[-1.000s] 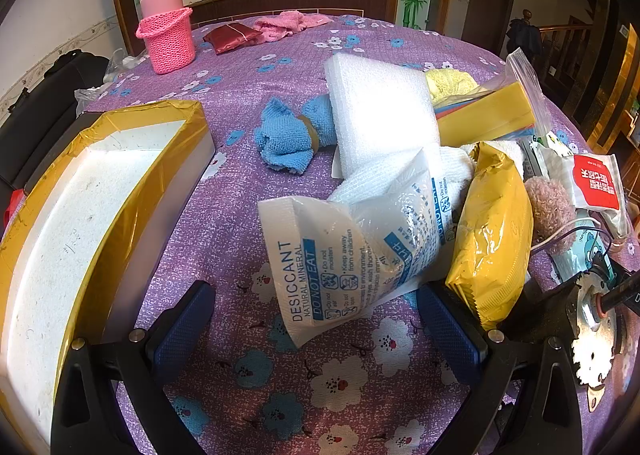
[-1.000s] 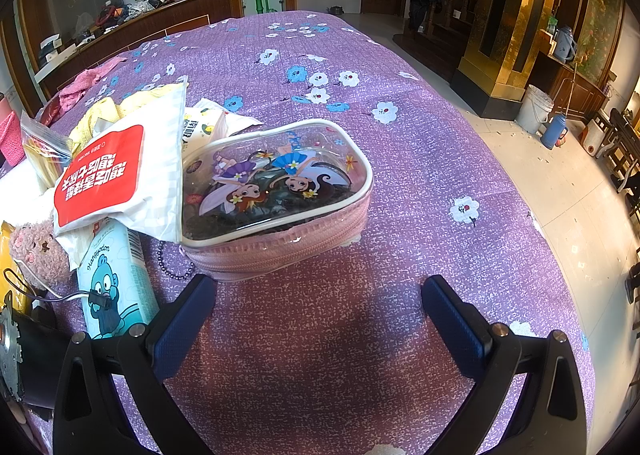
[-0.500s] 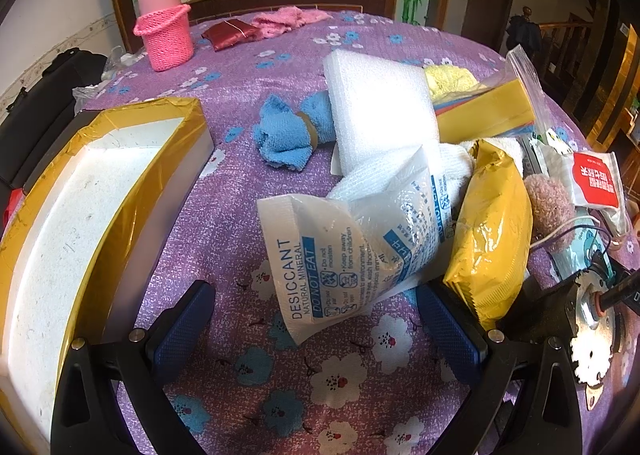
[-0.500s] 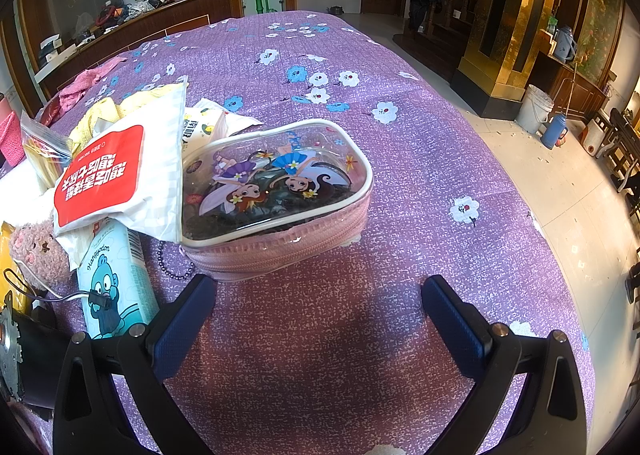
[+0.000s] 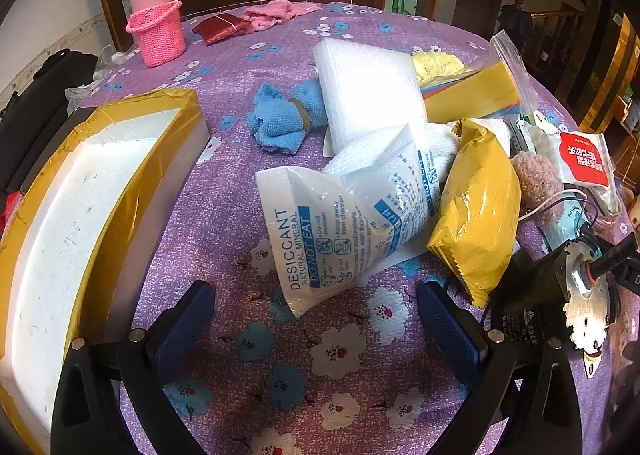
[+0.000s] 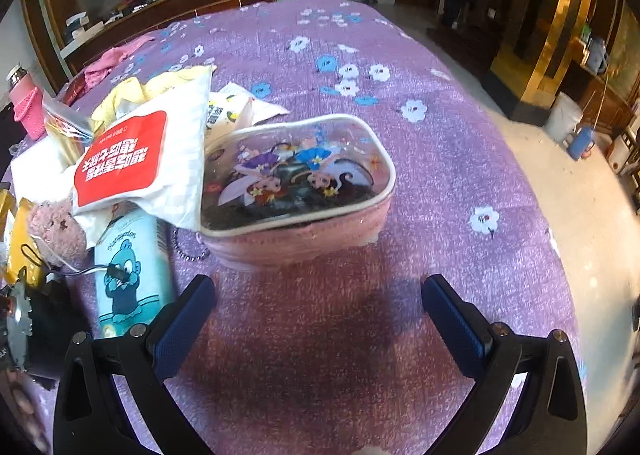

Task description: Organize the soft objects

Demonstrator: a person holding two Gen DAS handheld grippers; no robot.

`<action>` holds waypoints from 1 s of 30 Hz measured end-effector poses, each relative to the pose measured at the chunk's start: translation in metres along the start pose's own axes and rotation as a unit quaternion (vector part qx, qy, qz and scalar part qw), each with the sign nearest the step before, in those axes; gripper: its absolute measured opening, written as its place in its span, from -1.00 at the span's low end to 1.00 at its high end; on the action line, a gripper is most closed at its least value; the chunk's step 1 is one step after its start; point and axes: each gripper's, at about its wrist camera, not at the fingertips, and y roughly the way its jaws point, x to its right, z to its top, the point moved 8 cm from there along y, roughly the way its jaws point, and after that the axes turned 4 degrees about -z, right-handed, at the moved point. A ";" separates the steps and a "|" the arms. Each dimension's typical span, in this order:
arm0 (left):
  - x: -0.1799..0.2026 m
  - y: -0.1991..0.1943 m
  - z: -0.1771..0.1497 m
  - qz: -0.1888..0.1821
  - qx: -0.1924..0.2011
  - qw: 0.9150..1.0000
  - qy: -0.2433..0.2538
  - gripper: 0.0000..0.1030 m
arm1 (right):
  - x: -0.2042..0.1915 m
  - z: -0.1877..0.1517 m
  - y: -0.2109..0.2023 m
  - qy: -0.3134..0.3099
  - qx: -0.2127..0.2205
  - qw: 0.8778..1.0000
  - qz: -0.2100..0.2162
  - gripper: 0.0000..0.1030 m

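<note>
In the left wrist view my left gripper (image 5: 316, 311) is open and empty, just short of a white desiccant bag (image 5: 344, 223). Beside it lie a yellow packet (image 5: 476, 215), a white foam sheet (image 5: 368, 95), a blue cloth bundle (image 5: 284, 119) and a pink plush (image 5: 536, 179). A white box with gold tape (image 5: 92, 199) stands at the left. In the right wrist view my right gripper (image 6: 318, 311) is open and empty, just short of a pink cartoon pouch (image 6: 300, 191). A white bag with a red label (image 6: 140, 159) leans on the pouch.
A pink knit basket holding a bottle (image 5: 158, 31), a red pouch (image 5: 220, 25) and a pink cloth (image 5: 276, 11) lie at the far side. A black motor with a metal plate (image 5: 560, 303) sits at the right. A blue tissue pack (image 6: 132, 267) lies left of the pouch.
My left gripper has drawn back slightly from the pile. My right gripper has risen and tilted down a little toward the pouch. Nothing was gripped.
</note>
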 end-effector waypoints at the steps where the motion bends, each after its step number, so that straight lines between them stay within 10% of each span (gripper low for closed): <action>1: 0.000 0.000 0.000 0.000 0.000 1.000 0.000 0.99 | -0.002 0.000 0.002 -0.005 -0.006 1.000 -0.008 1.00; 21: 0.000 0.000 0.000 0.000 0.000 1.000 0.000 0.99 | 0.011 -0.006 -0.009 0.026 -0.005 1.000 -0.012 0.93; 30: 0.000 0.000 0.001 0.006 0.001 1.000 -0.010 0.99 | 0.017 0.000 -0.142 0.046 0.215 0.974 0.055 1.00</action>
